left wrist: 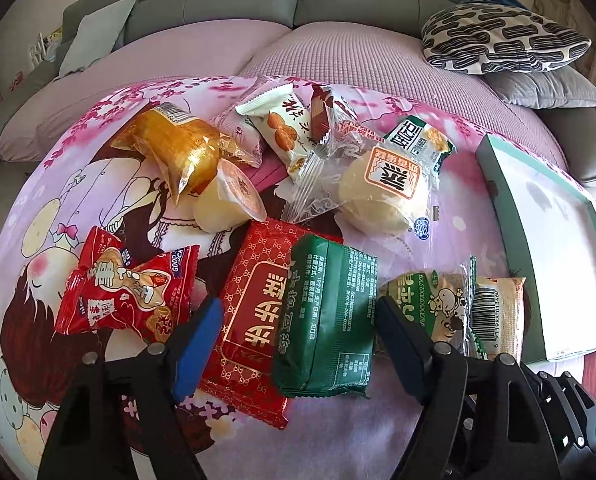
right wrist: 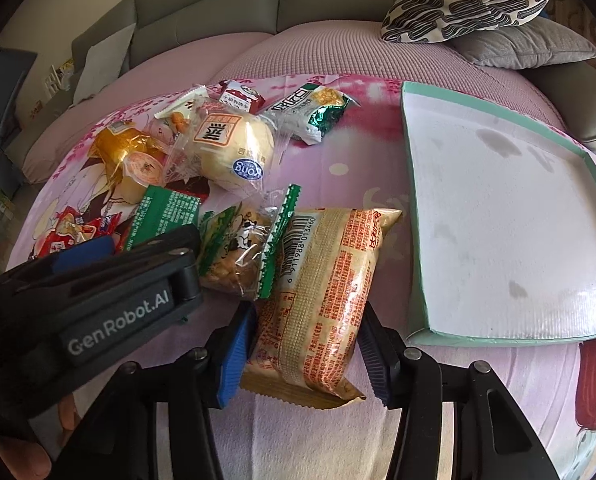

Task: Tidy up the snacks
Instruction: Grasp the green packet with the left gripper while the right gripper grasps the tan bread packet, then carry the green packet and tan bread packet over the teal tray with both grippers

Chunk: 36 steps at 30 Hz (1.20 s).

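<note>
On pink printed blanket [right wrist: 337,184], beside empty teal tray [right wrist: 505,240]: right gripper [right wrist: 303,354] jaws pressing sides of tan snack packet [right wrist: 317,300]. Left gripper [left wrist: 298,344] jaws open, straddling red packet [left wrist: 250,320] and green packet [left wrist: 325,320]. Risks: slick wrapper slipping out; left closing on both packets; grippers nearly touching, collision likely.

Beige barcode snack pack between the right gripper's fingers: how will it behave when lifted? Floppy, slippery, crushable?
The beige snack pack looks puffy, so probably light, and it may dent under the right gripper. Its glossy film shows glare, so it could slip. Gripped near one end, the far end likely sags slightly; the crimped seams look stiff enough to limit flop.
</note>
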Available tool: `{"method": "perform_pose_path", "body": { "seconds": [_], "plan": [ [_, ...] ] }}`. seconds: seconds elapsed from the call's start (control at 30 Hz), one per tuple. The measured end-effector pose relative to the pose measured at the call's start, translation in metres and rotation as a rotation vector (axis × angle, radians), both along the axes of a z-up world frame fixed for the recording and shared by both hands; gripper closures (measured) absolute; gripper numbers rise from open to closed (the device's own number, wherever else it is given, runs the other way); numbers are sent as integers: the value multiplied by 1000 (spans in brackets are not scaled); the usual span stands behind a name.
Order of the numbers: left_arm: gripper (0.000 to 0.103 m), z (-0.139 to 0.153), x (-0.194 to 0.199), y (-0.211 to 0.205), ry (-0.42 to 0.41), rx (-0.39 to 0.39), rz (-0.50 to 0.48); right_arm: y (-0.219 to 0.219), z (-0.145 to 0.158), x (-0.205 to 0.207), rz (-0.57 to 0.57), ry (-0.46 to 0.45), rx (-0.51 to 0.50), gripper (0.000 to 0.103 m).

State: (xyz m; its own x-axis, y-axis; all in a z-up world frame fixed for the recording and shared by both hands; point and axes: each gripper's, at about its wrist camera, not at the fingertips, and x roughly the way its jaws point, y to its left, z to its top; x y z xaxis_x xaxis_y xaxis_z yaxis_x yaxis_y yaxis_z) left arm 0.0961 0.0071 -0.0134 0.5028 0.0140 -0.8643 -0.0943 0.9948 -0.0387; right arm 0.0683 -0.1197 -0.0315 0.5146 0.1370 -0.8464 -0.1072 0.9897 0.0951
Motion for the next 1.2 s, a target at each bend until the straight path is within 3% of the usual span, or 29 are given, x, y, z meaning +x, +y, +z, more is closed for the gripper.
{"method": "perform_pose_path", "body": {
  "seconds": [0.23, 0.37, 0.57, 0.9, 1.2],
  "plan": [
    [43, 1, -3, -7, -24, -10, -40, 2, -1, -1, 10, -20, -24, 51],
    [54, 3, -4, -9, -31, -28, -53, -3, 1, -2, -3, -23, -1, 58],
    [56, 4, -3, -7, -37, -47, -54, -10, 4, -3, -14, -31, 35, 65],
    [57, 8, -4, -3, -46, -66, -33, -18, 11, -7, -22, -48, 76, 65],
    [57, 23, -10, 3, -92, -79, -15, -23, 27, -14, -18, -116, 103, 65]
  ]
}}
